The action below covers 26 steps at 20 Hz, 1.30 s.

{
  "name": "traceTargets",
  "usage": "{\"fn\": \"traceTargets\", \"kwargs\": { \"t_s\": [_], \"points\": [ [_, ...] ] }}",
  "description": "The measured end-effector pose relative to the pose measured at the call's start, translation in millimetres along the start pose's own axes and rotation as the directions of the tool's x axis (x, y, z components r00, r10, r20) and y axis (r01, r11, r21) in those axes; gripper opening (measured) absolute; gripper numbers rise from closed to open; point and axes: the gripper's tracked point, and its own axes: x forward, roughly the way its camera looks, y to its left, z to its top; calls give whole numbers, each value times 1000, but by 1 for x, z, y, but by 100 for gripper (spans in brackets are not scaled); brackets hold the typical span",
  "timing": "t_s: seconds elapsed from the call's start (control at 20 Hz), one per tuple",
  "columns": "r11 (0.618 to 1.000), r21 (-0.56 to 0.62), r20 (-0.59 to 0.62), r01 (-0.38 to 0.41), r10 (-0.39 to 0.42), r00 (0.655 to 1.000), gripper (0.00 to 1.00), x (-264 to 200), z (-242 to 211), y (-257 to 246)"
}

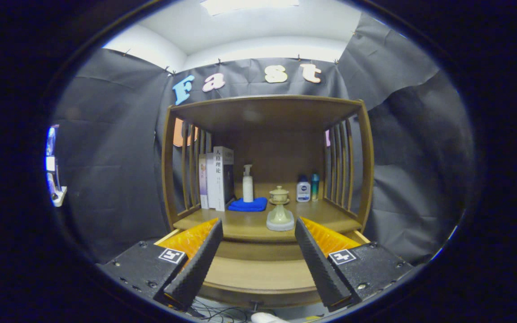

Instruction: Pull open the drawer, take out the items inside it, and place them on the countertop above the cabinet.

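Black cloth backs a wooden cabinet (265, 179). On its countertop (249, 224): books (216, 177), pump bottle (247, 183) on a blue cloth (249, 205), pale ceramic piece (279, 208), two small bottles (307, 187). Drawer (263, 276) sits pulled out below, between the fingers. Gripper (258, 255) jaws spread wide, holding nothing.

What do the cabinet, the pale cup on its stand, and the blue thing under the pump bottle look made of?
Cabinet: looks like brown wood with a satin finish, slatted sides. Cup and stand: probably glazed ceramic, pale green with soft sheen. Blue pad: folded cloth, matte and soft-edged, under the pump bottle. Gripper open, fingers short of the shelf.
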Motion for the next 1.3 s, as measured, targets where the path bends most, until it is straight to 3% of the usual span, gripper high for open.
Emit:
{"fn": "traceTargets", "kwargs": {
  "t_s": [0.6,0.9,1.3],
  "points": [
    [997,-78,-156,4,-16,988,100,-48,-121,-5],
    [998,-52,-238,28,-39,970,100,-22,-169,9],
    [994,-57,-222,96,-106,969,100,1,-179,6]
  ]
}}
